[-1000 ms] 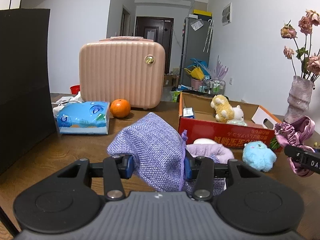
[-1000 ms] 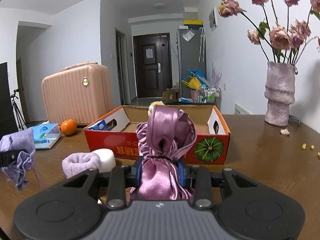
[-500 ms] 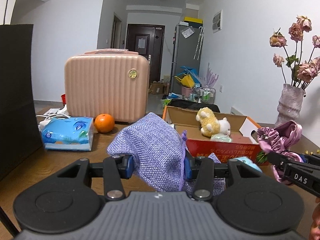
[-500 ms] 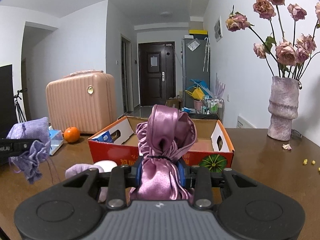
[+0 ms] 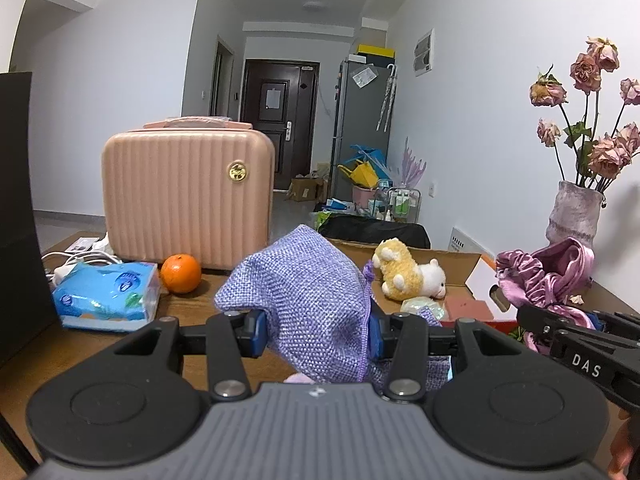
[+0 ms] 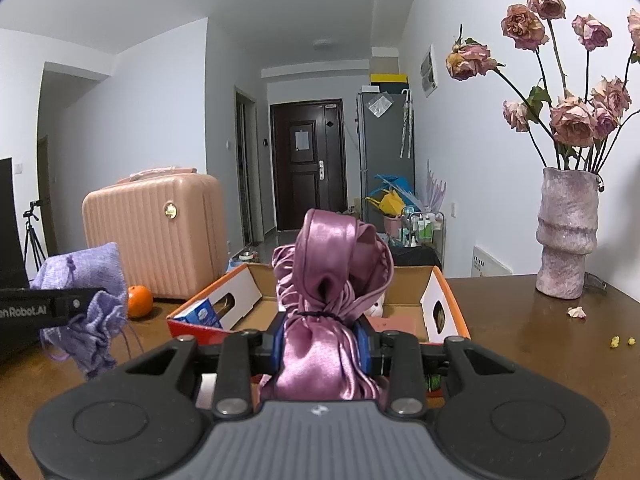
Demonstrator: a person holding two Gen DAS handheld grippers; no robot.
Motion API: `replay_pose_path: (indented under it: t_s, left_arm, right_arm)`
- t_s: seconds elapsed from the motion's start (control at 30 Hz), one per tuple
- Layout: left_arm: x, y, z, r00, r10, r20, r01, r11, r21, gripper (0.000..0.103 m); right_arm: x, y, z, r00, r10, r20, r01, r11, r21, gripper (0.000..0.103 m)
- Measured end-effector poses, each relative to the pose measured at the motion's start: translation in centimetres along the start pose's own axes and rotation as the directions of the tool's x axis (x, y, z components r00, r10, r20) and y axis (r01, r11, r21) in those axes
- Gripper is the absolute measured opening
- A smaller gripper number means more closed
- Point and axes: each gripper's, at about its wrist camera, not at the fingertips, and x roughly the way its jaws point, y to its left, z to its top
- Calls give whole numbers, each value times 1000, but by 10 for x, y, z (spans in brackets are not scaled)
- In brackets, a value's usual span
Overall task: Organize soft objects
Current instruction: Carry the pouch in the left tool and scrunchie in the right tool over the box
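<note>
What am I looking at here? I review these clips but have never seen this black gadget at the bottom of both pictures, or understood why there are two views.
There is no robot: a person carries a hand-held two-finger clamp in each hand, and a wide-angle camera on each looks forward along its fingers. One picture is from the left gripper, shut on a lilac woven drawstring pouch. The other is from the right gripper, shut on a shiny mauve satin bonnet.

On the brown wooden table stand an open red-and-orange cardboard box holding a yellow-and-white plush toy, a ribbed pink hard case, an orange, a blue tissue pack and a mottled pink vase of dried roses.
</note>
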Motion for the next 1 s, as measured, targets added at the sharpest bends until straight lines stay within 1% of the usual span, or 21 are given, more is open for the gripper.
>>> replay_pose_path:
  t_s: [0.23,0.43,1.0]
  left_arm:
    - [17,-14,7,1000,-21,9,21,1000,10,46]
    - [33,-25,10,999,-34,7,33,999,21,46]
    - [82,-41,23,998,-55,7,55,998,25,46]
  right_arm:
    - [12,-3,8,1000,-9,15,9,1000,14,33]
    - [24,-7,11,1000,-17,12,17,1000,21,33]
    - [62,-15,22,999,-45,20,45,999,22,33]
